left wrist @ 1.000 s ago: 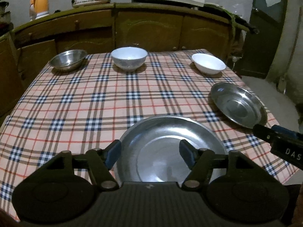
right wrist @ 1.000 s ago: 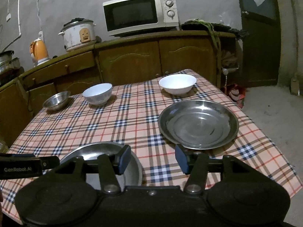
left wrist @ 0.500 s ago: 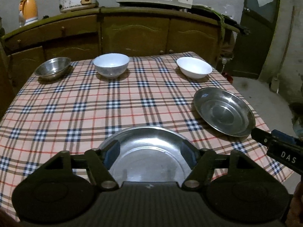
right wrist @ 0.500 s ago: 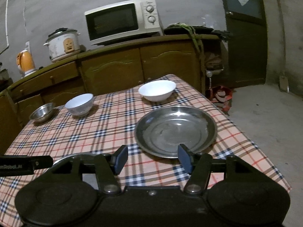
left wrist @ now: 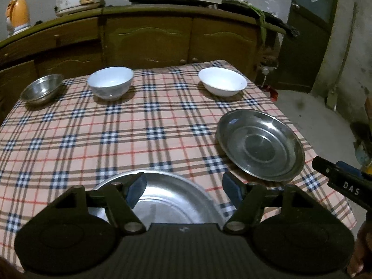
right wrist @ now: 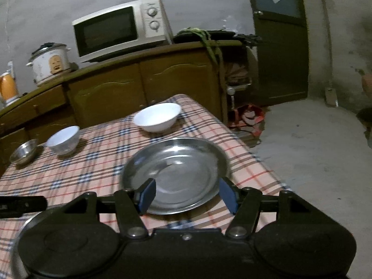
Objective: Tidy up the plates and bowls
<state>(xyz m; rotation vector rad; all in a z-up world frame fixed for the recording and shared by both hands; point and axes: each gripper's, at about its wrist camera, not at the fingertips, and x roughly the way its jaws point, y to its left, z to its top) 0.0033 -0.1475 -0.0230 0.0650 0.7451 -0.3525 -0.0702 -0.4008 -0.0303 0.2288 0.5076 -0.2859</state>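
Note:
On the checked tablecloth (left wrist: 162,127) a steel plate (left wrist: 172,200) lies at the near edge. My left gripper (left wrist: 183,190) hovers over its far rim, open and empty. A second steel plate (left wrist: 260,147) sits near the right edge. My right gripper (right wrist: 187,195) is above its near rim (right wrist: 176,174); the jaws are opening, and the pads touch nothing. At the far side stand a shallow white bowl (left wrist: 222,81), a deeper white bowl (left wrist: 110,84) and a small steel bowl (left wrist: 41,89). The right gripper's finger (left wrist: 341,183) shows at the right edge of the left wrist view.
A wooden cabinet (left wrist: 148,41) runs behind the table, with a microwave (right wrist: 116,30), a rice cooker (right wrist: 50,61) and an orange kettle (left wrist: 17,14) on top. Right of the table is bare concrete floor (right wrist: 313,162) and a dark door (right wrist: 279,46).
Both grippers have shifted to the right and back. The right plate now lies between the right gripper's fingers in its view. The right jaws stand wider apart.

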